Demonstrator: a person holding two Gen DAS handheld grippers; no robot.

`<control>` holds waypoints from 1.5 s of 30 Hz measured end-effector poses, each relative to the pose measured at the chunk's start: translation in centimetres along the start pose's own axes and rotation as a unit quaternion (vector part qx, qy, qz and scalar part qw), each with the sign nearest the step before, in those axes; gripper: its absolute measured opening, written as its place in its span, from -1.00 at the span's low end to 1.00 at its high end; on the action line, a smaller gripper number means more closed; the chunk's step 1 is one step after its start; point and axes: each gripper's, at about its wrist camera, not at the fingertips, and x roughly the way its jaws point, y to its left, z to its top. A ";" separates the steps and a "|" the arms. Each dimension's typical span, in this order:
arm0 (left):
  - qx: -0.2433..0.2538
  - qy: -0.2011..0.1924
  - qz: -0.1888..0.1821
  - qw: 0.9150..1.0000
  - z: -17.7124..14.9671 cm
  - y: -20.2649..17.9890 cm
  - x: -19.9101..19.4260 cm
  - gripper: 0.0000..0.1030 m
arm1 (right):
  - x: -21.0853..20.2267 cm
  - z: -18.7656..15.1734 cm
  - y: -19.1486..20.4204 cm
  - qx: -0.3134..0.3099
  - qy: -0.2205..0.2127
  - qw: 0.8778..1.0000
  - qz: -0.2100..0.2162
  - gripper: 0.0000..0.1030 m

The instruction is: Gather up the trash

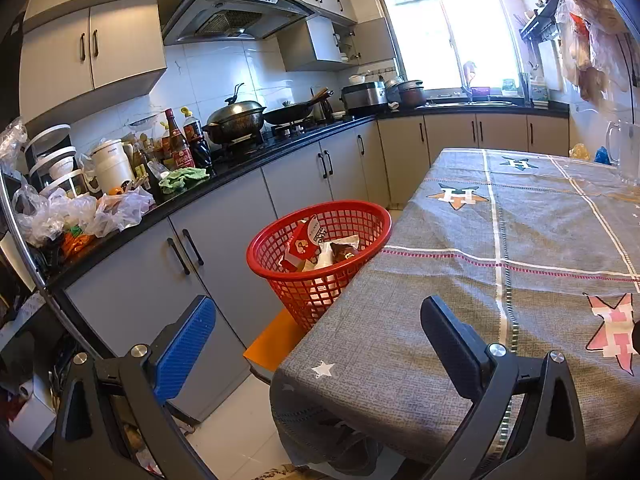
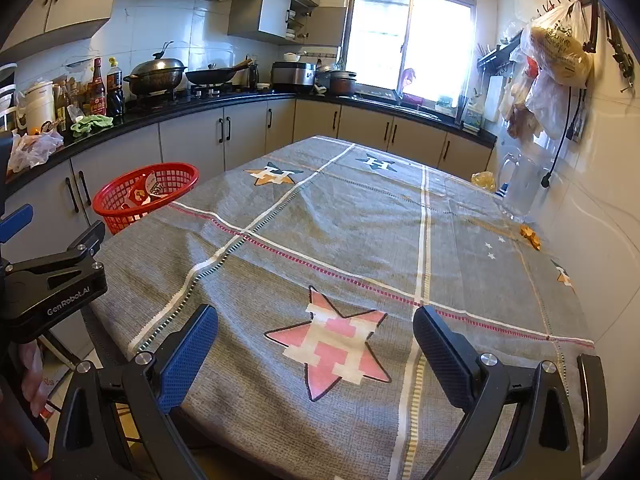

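Left gripper (image 1: 318,332) and right gripper (image 2: 316,344), both released and empty, are hovering while the full basket (image 1: 320,248), perching beside the table (image 2: 360,220), is risking tipping if nudged

The red basket (image 1: 320,256) has its lower right side hidden behind the tablecloth (image 1: 480,288) edge at frame centre; the wrappers inside are too crumpled to identify. At the right edge, the clear jug (image 1: 624,152) is cut off. Bottle labels on the counter at the left are unreadable.
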 end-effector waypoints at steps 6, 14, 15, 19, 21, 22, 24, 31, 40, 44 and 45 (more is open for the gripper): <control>0.001 0.001 0.000 1.000 -0.1 0.0 0.0 0.98 | 0.0 0.0 0.0 0.000 0.001 1.000 0.000 0.94; 0.001 0.001 0.000 1.000 -0.1 0.1 0.0 0.98 | 0.2 -0.1 -0.2 0.004 0.004 1.000 0.000 0.94; 0.001 0.002 0.000 1.000 -0.2 0.1 0.0 0.98 | 0.2 -0.2 -0.2 0.003 0.005 1.000 0.000 0.94; 0.000 0.002 0.000 1.000 -0.1 0.1 0.0 0.98 | 0.2 -0.1 -0.2 0.003 0.004 1.000 0.000 0.94; 0.000 0.002 -0.001 1.000 -0.2 0.1 0.0 0.98 | 0.2 -0.2 -0.2 0.003 0.005 1.000 0.000 0.94; 0.001 0.002 -0.001 1.000 -0.1 0.1 0.0 0.98 | 0.2 -0.2 -0.2 0.003 0.005 1.000 0.000 0.94; 0.001 0.002 0.000 1.000 -0.1 0.1 0.0 0.98 | 0.2 -0.2 -0.2 0.003 0.005 1.000 0.000 0.94; 0.004 0.004 -0.001 1.000 -0.4 0.0 0.2 0.98 | 0.2 -0.2 -0.2 0.004 0.005 1.000 0.000 0.94; 0.004 0.005 -0.001 1.000 -0.4 -0.1 0.3 0.98 | 0.5 -0.6 -0.3 0.008 0.011 1.000 0.000 0.94; 0.004 0.006 -0.002 1.000 -0.4 -0.2 0.3 0.98 | 0.6 -0.4 -0.5 0.010 0.013 1.000 0.000 0.94; 0.004 0.006 -0.003 1.000 -0.5 -0.2 0.3 0.98 | 0.6 -0.4 -0.5 0.010 0.013 1.000 0.000 0.94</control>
